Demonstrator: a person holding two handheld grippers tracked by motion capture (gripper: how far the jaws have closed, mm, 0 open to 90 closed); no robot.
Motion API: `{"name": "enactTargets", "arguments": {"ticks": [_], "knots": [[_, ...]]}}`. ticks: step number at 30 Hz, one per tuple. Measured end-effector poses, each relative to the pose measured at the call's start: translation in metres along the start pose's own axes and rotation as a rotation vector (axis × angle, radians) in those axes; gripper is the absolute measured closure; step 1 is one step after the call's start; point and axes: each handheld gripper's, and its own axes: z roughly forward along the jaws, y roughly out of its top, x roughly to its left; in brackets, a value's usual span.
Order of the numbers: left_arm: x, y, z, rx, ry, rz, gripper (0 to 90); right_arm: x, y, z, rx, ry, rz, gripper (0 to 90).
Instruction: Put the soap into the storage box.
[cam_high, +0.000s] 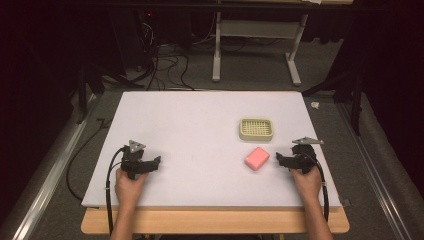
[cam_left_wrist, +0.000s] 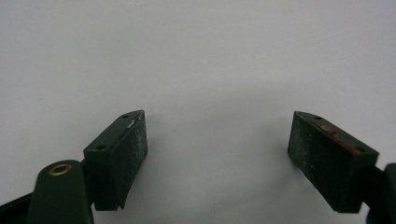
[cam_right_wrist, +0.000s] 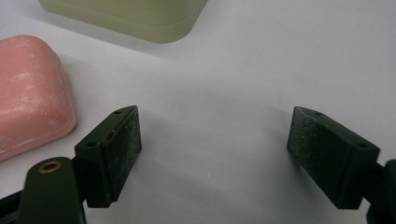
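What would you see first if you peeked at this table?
The pink soap bar jumps out first, lying on the white table just ahead of the right gripper. Beyond it sits a pale green soap dish with a grid top. The left gripper rests far off on the bare left side; both have jaws wide apart.

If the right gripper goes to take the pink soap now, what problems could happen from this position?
1. The pink rectangular soap bar lies outside the open right gripper, beside one jaw; closing now would probably miss it or push it.
2. The pale green plastic soap dish sits close behind the soap, so a forward push might knock it.
3. The soap looks smooth and rounded; it may slip from the jaws.
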Motion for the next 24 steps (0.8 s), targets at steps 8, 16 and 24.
{"name": "enactTargets", "arguments": {"ticks": [8,16,24], "knots": [[0.0001,0.0,0.0,0.0,-0.001,0.0,20.5,0.0002,-0.0002,0.0,-0.001,-0.001,-0.001,18.2],[0.0003,0.0001,0.0,0.001,-0.001,0.0,20.5,-0.0009,0.0005,-0.0002,0.005,0.008,0.007,18.0],[0.0003,0.0001,0.0,0.001,-0.001,0.0,20.4,-0.0008,0.0011,0.0,0.009,0.01,0.001,17.2]]}}
